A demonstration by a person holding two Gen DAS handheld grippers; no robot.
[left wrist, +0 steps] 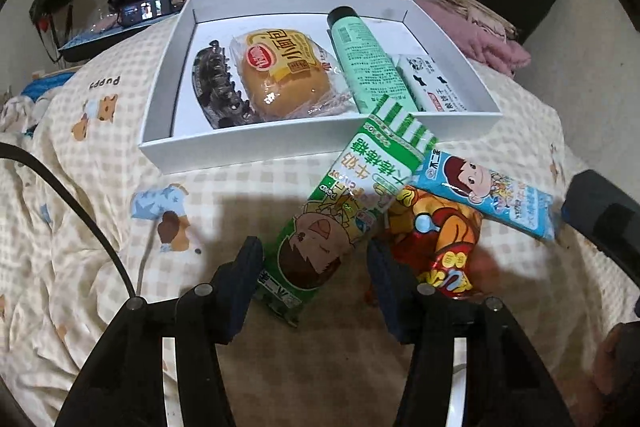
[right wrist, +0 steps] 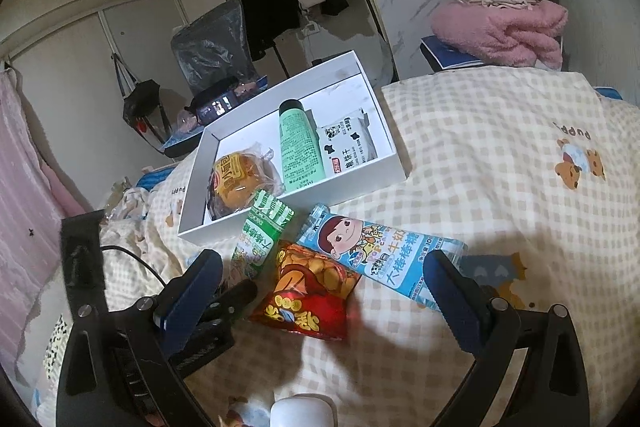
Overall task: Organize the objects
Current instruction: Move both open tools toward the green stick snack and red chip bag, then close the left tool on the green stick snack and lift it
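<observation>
The green packet (left wrist: 340, 211) is a long glossy candy wrapper with a cartoon child's face, Chinese print and a green-and-white striped end; that striped end rests on the near wall of the white box (left wrist: 160, 75), while its lower part lies between the left gripper (left wrist: 314, 259) fingers on the checked quilt (left wrist: 100, 187). The left jaws stand on either side of the packet, close against it, though whether they are pressing it I cannot tell. Beside it lies a red snack bag (left wrist: 436, 239) with an orange cartoon figure, and overlapping that bag's top a blue packet (left wrist: 488, 195) of the same candy kind. The left view alone shows a dark hair claw (left wrist: 218, 87) at the box's left end, hidden by the wall from the right camera. The right view alone shows the right gripper (right wrist: 320, 291) with its jaws wide apart, the red bag (right wrist: 308, 291) lying between them and the blue packet (right wrist: 384, 255) touching or just beside the right finger; it also shows the left gripper's finger (right wrist: 236, 295) by the green packet (right wrist: 260, 239). Inside the box, left to right, are the hair claw, a wrapped bun (left wrist: 280, 71), a mint-green tube (left wrist: 362, 59) with a dark cap, and a small white cow-print packet (left wrist: 432, 83) just beside the tube
</observation>
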